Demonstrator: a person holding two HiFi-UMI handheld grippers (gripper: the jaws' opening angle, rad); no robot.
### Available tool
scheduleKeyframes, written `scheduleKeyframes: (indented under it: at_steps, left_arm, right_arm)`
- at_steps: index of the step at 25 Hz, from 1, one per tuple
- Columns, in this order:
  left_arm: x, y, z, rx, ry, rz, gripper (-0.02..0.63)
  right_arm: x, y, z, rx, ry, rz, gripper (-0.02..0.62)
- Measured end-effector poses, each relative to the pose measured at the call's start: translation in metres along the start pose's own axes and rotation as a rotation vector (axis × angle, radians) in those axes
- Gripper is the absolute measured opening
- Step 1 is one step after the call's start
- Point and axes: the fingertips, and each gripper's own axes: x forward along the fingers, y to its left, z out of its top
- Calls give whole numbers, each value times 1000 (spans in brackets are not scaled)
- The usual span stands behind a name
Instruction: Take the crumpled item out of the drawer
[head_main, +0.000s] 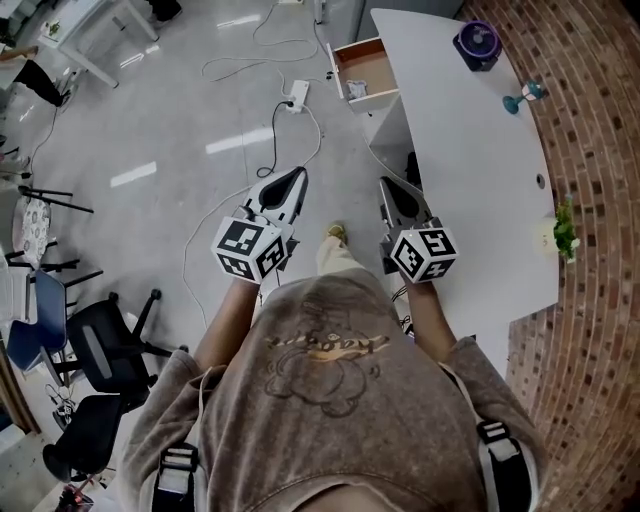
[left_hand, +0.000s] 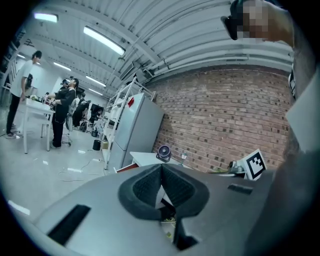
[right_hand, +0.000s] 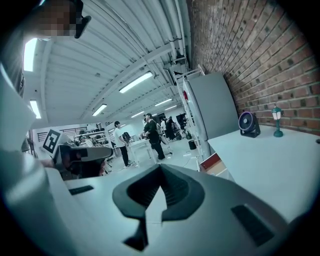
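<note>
Two handheld grippers point forward with their jaws pressed together and nothing between them. They are the left gripper (head_main: 299, 174) and the right gripper (head_main: 384, 184), and each carries a marker cube (head_main: 248, 250) patterned in black and white squares. Both gripper views show the ribbed pads meeting at the tips.

Well ahead of the jaws, roughly between the lines the two grippers point along, an open drawer (head_main: 364, 70) juts from the end of a white desk (head_main: 470, 170). The desk runs along the outer side of the right jaws. The drawer's brown bottom shows mostly bare. A small pale lump (head_main: 350, 89) sits at its near corner on the left jaws' side, too small to say whether it is crumpled.

Farther ahead on the desktop stand a dark fan (head_main: 478, 44) and a small teal lamp (head_main: 525, 95). A potted plant (head_main: 565, 232) sits out to the right of the right jaws, by the brick wall (head_main: 600, 150). Ahead of the left jaws a power strip (head_main: 297, 95) lies on the floor among cables.

The print on the person's sweatshirt (head_main: 330, 350) carries lettering too blurred to read. In the left gripper view a grey refrigerator (left_hand: 135, 131) stands beyond the desk.
</note>
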Motion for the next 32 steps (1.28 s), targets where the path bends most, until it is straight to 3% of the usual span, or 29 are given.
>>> scheduleKeyframes:
  at_steps: [11, 19, 32]
  left_arm:
    - [91, 37, 35, 6, -15, 52, 8]
    - [127, 59, 41, -5, -13, 81, 8]
    - [197, 117, 56, -24, 17, 24, 8]
  right_arm:
    - [76, -71, 46, -20, 27, 54, -3]
    - [114, -100, 57, -17, 45, 79, -3]
    - [184, -136, 75, -6, 50, 7, -4]
